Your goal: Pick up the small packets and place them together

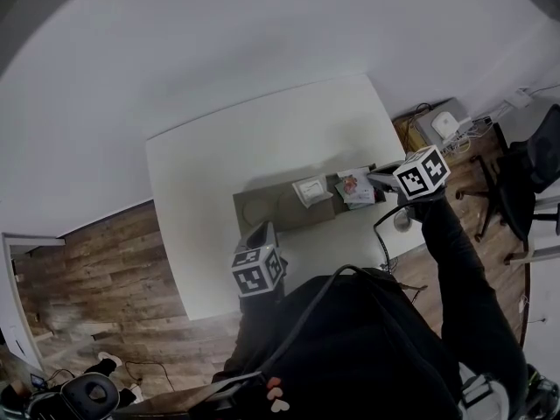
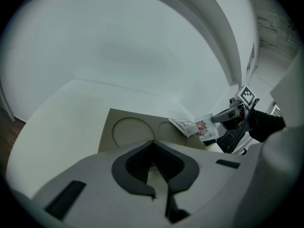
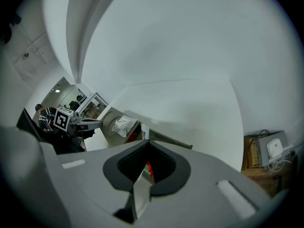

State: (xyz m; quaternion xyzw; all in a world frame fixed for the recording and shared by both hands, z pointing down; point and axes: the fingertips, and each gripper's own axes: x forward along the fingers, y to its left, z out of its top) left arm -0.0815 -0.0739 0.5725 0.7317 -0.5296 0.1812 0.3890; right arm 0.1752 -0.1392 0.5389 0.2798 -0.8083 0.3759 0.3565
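— So, where do the packets stand on the white counter (image 1: 210, 164)?

— Seen from the head camera, a brown tray (image 1: 262, 210) with round hollows lies near the counter's front edge. A white packet (image 1: 308, 189) rests on the tray's right half. A colourful packet (image 1: 355, 186) sits just beside it, to its right, at the tray's right end.

— And the two grippers?

— The right tongs (image 1: 382, 178) are clamped on the colourful packet's right edge. The right gripper view shows a thin red-and-white sliver of it pinched between the jaws (whether the packet is clear of the tray cannot be told). The left tongs (image 1: 261, 232) hang at the tray's front left edge, jaws together with nothing between them. The left gripper view looks past them at two round hollows and both packets beyond.

— Anything else in the picture?

— A dark sleeve (image 1: 455, 261) runs up to the right gripper. A wooden floor (image 1: 105, 261) shows left of the counter, and a black office chair (image 1: 525, 173) stands at its right.
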